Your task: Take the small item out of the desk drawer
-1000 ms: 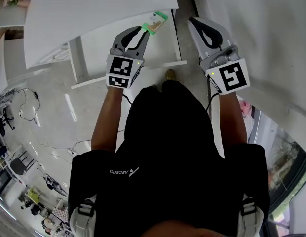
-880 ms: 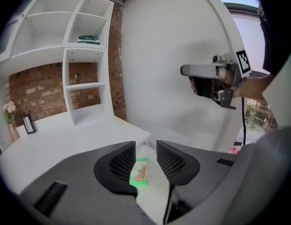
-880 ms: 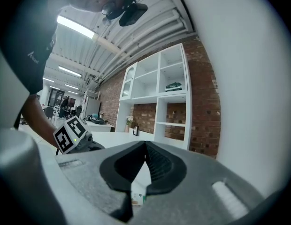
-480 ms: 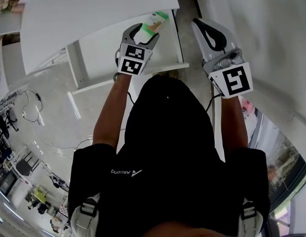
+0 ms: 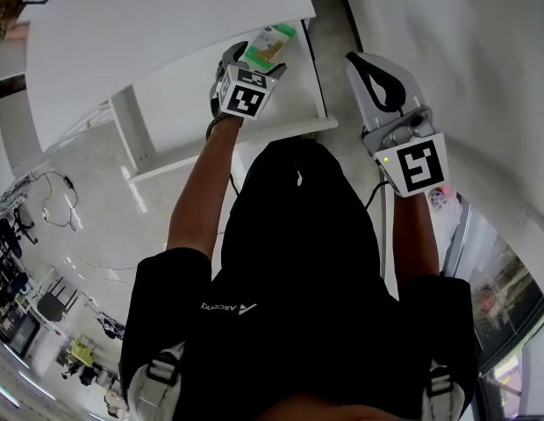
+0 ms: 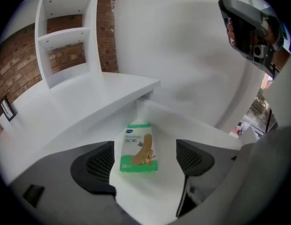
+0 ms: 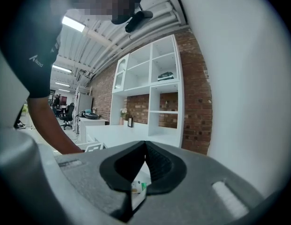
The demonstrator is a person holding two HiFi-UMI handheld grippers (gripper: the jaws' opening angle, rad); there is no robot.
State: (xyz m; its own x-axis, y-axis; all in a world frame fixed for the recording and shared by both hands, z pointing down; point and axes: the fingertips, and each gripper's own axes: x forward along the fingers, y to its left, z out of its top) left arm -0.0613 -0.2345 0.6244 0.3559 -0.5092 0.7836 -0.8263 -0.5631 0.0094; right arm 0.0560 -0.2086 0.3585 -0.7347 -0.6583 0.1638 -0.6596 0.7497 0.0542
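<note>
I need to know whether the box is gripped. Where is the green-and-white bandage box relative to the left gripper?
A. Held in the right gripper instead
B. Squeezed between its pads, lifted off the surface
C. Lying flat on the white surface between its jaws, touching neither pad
C: the left gripper view shows the bandage box flat on the white surface, with a gap to each pad of the left gripper, whose jaws are opening.

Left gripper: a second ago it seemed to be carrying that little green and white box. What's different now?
The left gripper has reached forward and tipped down, set the bandage box on the white surface and let go. Its jaws are opening, and the box lies flat between them, touched by neither pad. The right gripper stayed shut, held out at the person's right.
</note>
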